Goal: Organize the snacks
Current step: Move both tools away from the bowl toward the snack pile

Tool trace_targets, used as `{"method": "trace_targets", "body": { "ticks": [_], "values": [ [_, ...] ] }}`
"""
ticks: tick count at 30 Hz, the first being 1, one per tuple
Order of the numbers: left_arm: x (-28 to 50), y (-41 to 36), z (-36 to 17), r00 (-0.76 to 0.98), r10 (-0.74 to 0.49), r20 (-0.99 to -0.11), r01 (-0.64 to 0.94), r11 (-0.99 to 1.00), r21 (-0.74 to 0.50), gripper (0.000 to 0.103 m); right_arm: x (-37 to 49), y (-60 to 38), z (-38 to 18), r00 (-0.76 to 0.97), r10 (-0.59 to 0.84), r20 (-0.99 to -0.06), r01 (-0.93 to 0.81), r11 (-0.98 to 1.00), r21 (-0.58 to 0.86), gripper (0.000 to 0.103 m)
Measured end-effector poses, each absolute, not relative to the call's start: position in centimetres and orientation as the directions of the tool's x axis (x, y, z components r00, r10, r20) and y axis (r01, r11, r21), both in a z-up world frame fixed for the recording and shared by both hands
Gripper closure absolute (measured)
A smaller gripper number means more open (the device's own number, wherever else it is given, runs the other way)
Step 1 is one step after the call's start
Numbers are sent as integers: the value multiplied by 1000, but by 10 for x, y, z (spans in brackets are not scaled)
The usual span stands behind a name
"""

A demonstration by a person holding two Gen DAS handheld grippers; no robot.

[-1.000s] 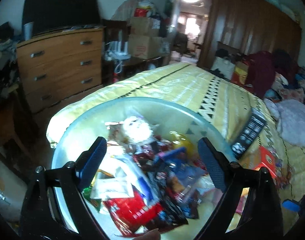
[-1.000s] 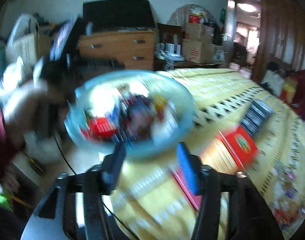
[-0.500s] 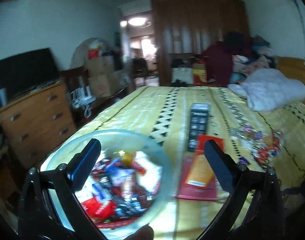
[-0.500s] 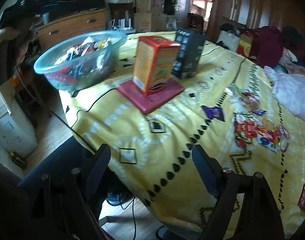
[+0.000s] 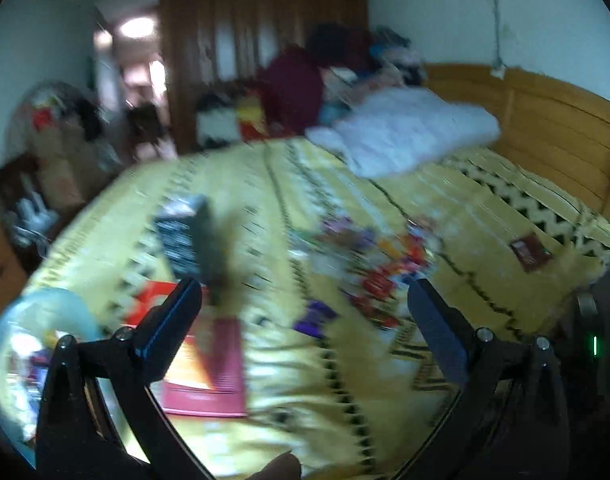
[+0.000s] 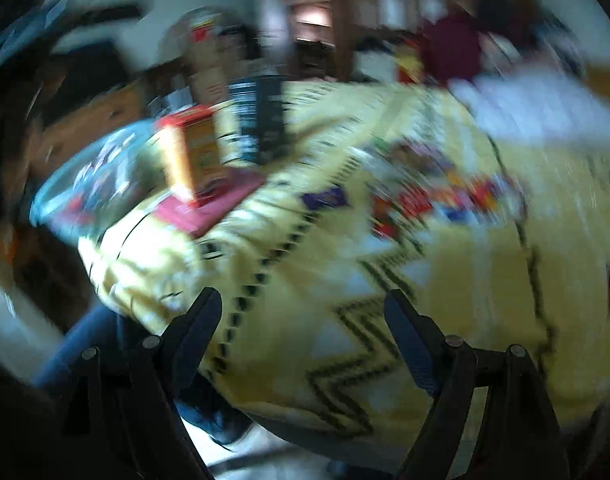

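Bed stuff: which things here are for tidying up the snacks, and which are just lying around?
For the job:
- loose snacks scattered on the bedspread
- bowl already holding snacks
- orange box
- left tongs and right tongs, both open and empty

Just lying around:
- white pillow
- heap of clothes
- wardrobe
- wooden headboard

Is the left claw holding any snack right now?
No, the left claw is open and empty, above the yellow bedspread.
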State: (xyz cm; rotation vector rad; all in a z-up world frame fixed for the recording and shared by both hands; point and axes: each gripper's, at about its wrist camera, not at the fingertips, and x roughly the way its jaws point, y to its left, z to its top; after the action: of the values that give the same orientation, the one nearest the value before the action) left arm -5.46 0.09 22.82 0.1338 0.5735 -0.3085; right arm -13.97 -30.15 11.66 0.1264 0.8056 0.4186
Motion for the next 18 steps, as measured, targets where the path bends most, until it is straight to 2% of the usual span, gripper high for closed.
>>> {"method": "trace_targets", "body": {
  "ticks": [1, 3, 6, 12, 18],
  "values": [
    [-49, -7, 223, 782, -259, -566, 336, 941, 32, 0, -125, -326, 115, 601, 433, -672, -255, 901, 352, 20],
    [-31, -26, 210, 752, -283, -595, 365, 931, 19, 0, -95, -366, 116, 611, 449, -652, -164, 877, 451, 30],
    [-17, -46, 190, 715, -308, -628, 382, 924, -18, 0, -37, -433, 120, 682, 436, -586, -26, 816, 577, 33],
    [-15, -52, 156, 669, -289, -685, 362, 931, -39, 1, 116, -529, 92, 738, 400, -543, 71, 755, 652, 34],
    [-4, -45, 135, 664, -259, -701, 348, 937, -16, 1, 246, -569, 62, 663, 467, -584, -60, 812, 581, 34]
  ]
}}
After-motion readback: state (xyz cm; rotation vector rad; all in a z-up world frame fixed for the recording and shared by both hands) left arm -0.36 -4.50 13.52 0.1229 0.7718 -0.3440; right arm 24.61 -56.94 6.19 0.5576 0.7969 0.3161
